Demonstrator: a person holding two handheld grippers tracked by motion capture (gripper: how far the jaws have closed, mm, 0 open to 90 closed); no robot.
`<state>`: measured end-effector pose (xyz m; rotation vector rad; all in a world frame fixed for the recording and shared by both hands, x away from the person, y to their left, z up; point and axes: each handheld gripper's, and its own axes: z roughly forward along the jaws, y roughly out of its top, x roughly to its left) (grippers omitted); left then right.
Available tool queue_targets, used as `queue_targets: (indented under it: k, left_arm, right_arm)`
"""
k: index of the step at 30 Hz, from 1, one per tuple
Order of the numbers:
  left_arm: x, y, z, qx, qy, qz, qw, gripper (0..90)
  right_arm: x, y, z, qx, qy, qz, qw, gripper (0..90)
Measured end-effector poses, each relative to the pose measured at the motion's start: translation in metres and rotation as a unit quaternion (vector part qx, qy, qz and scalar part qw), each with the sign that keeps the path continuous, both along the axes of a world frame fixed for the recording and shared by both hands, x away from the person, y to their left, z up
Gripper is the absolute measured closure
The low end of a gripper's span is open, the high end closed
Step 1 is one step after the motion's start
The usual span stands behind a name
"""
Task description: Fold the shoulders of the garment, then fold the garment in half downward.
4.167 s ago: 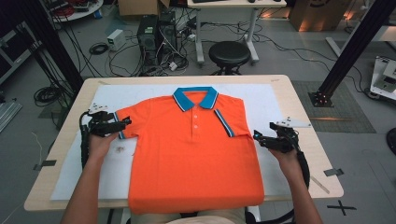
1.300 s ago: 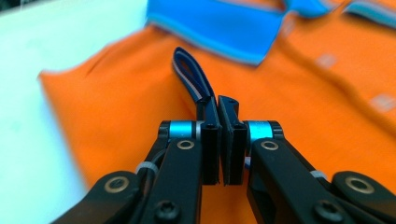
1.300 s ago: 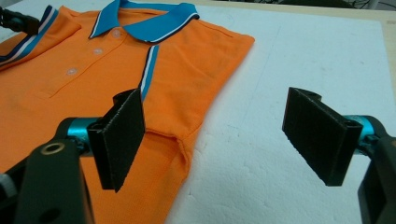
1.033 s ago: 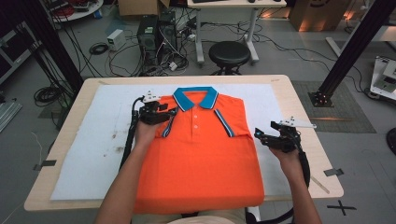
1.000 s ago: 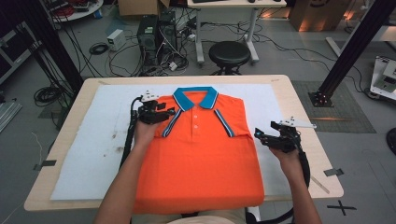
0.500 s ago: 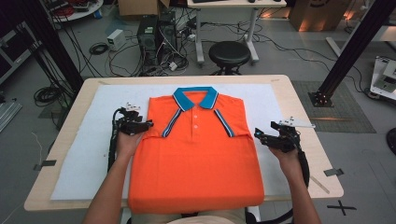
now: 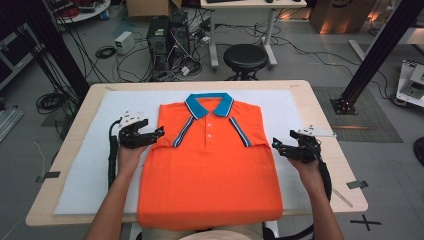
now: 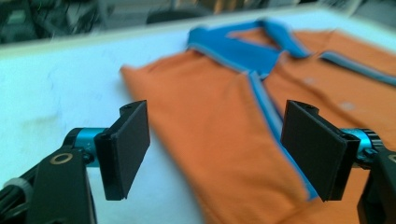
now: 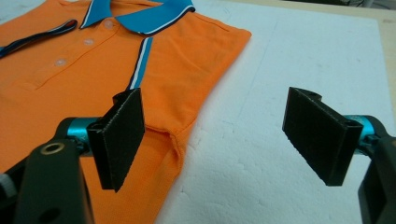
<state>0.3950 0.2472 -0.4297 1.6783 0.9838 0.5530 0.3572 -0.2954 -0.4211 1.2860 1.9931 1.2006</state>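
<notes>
An orange polo shirt (image 7: 210,175) with a blue collar (image 7: 209,104) lies flat, front up, on a white foam sheet (image 7: 90,180). Both sleeves are folded in, so their striped cuffs (image 7: 182,132) slant across the chest. My left gripper (image 7: 158,133) sits at the shirt's left edge pointing toward it. Its jaws have just been opening and nothing is between them. In the left gripper view the left gripper (image 8: 219,149) stands wide over the folded shoulder (image 8: 224,140). My right gripper (image 7: 278,145) is open at the shirt's right edge; the right gripper (image 9: 219,140) straddles the hem of the sleeve fold (image 9: 173,135).
The foam sheet covers most of a wooden table (image 7: 325,115). Beyond the far edge stand a black stool (image 7: 245,54), a computer tower (image 7: 165,37) and floor cables. A black frame post (image 7: 372,50) rises at the right. The shirt's bottom hem hangs at the near edge.
The left hand has drawn back leftward from the shirt's chest to its left edge, and its jaws have let go. The left sleeve, earlier spread out, now lies folded inward. The right hand has kept still.
</notes>
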Motion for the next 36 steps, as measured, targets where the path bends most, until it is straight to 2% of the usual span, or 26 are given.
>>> queue_targets:
  k: [3, 6, 8, 10, 15, 20, 24, 31, 36]
  left_arm:
    - [-0.009, 0.007, -0.001, -0.028, -0.017, -0.016, 0.9993, 23.5]
    - [-0.017, 0.014, -0.004, -0.035, -0.026, -0.020, 0.9988, 23.5]
    - [-0.020, 0.018, -0.006, -0.040, -0.025, -0.018, 0.9987, 23.5]
    - [-0.021, 0.020, -0.006, -0.038, -0.021, -0.016, 0.9989, 23.5]
    - [-0.023, 0.018, -0.003, -0.034, -0.033, -0.018, 0.9987, 23.5]
    - [-0.025, 0.016, -0.001, -0.028, -0.030, -0.021, 0.9990, 23.6]
    - [-0.027, 0.014, 0.001, -0.025, -0.036, -0.025, 0.9987, 23.5]
    - [-0.028, 0.016, 0.001, -0.027, -0.021, -0.015, 0.9993, 23.6]
    - [-0.033, 0.014, -0.002, -0.012, -0.001, -0.013, 0.9998, 24.1]
  right_arm:
    - [-0.002, 0.003, 0.001, -0.011, -0.005, 0.005, 0.9999, 21.5]
    - [-0.002, 0.003, 0.001, -0.012, -0.006, 0.005, 0.9999, 21.4]
    - [-0.001, 0.003, 0.001, -0.013, -0.005, 0.002, 0.9999, 21.4]
    - [0.000, 0.004, 0.001, -0.010, -0.003, -0.002, 0.9999, 21.4]
    - [0.000, 0.005, 0.001, -0.016, -0.005, 0.003, 0.9999, 21.4]
    - [-0.002, 0.003, 0.000, -0.012, -0.007, 0.005, 0.9999, 21.4]
    - [-0.002, 0.001, 0.000, -0.009, -0.010, 0.003, 0.9999, 21.4]
    - [-0.005, 0.002, -0.001, -0.011, -0.006, 0.009, 0.9999, 21.4]
    - [-0.006, 0.003, -0.003, -0.016, 0.001, 0.011, 0.9998, 21.4]
